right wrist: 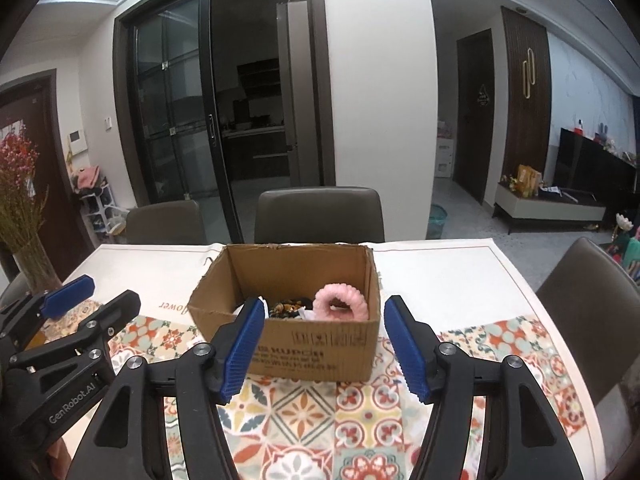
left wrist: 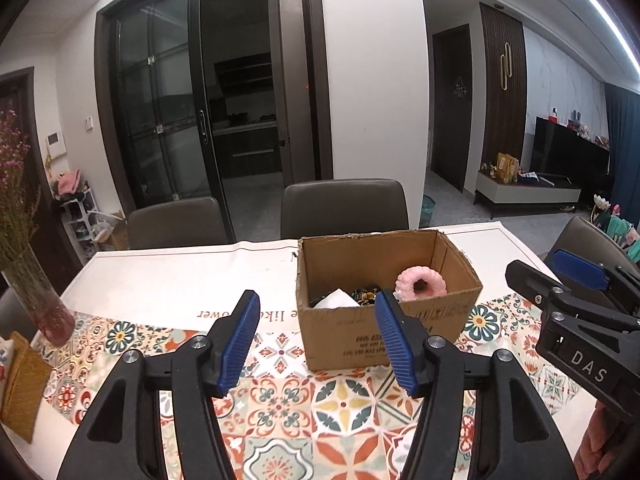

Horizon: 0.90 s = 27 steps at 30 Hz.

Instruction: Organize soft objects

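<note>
An open cardboard box (left wrist: 384, 332) stands on the patterned tablecloth; it also shows in the right wrist view (right wrist: 320, 348). Inside lie a pink fluffy ring (left wrist: 421, 283) (right wrist: 340, 304), a dark patterned soft item (left wrist: 365, 294) (right wrist: 286, 306) and a white item (left wrist: 335, 299). My left gripper (left wrist: 320, 344) is open and empty, just in front of the box. My right gripper (right wrist: 324, 352) is open and empty, also in front of the box. Each gripper shows at the edge of the other's view: the right gripper (left wrist: 568, 280) and the left gripper (right wrist: 92, 296).
A glass vase with dried flowers (left wrist: 36, 300) stands at the table's left, a yellow cloth (left wrist: 20, 388) beside it. Grey chairs (left wrist: 344, 208) line the far side, another chair (right wrist: 592, 312) is at the right. The tablecloth (left wrist: 288, 400) covers the near table.
</note>
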Each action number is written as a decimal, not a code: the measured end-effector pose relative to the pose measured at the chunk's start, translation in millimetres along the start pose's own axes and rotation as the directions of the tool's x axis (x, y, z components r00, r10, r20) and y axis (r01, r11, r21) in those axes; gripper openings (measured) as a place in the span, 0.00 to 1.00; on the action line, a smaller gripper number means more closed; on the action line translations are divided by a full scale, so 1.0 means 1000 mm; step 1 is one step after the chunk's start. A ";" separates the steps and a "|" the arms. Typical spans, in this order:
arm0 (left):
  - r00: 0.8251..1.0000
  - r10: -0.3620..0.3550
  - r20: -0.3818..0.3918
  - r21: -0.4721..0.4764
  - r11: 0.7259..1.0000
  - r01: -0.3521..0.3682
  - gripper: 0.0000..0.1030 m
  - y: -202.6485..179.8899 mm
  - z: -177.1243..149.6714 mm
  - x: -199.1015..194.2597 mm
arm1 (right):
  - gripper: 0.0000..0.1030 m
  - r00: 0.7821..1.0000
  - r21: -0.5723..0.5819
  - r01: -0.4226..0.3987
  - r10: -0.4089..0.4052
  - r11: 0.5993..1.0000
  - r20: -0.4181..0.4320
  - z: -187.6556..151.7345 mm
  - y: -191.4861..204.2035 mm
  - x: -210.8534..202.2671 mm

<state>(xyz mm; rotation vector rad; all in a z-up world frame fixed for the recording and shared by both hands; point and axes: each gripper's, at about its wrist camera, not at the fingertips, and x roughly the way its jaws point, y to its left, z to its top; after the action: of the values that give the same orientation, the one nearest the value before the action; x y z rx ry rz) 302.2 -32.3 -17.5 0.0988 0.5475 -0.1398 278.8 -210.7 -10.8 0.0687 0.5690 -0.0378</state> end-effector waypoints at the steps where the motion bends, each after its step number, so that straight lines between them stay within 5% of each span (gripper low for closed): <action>1: 1.000 -0.002 0.003 0.001 1.000 0.002 0.58 0.001 -0.001 -0.005 | 0.61 1.000 0.001 0.003 -0.003 1.000 0.002 -0.001 0.001 -0.006; 27: 0.997 0.030 0.069 -0.029 0.999 -0.028 0.71 -0.035 -0.044 -0.139 | 0.67 0.998 -0.010 0.007 -0.006 1.000 0.057 -0.041 -0.022 -0.137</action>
<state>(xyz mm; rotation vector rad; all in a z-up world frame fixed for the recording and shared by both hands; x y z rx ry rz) 156.9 -46.5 15.8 0.0747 0.4782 -0.1069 140.0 -227.3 27.8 0.0554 0.5122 -0.0427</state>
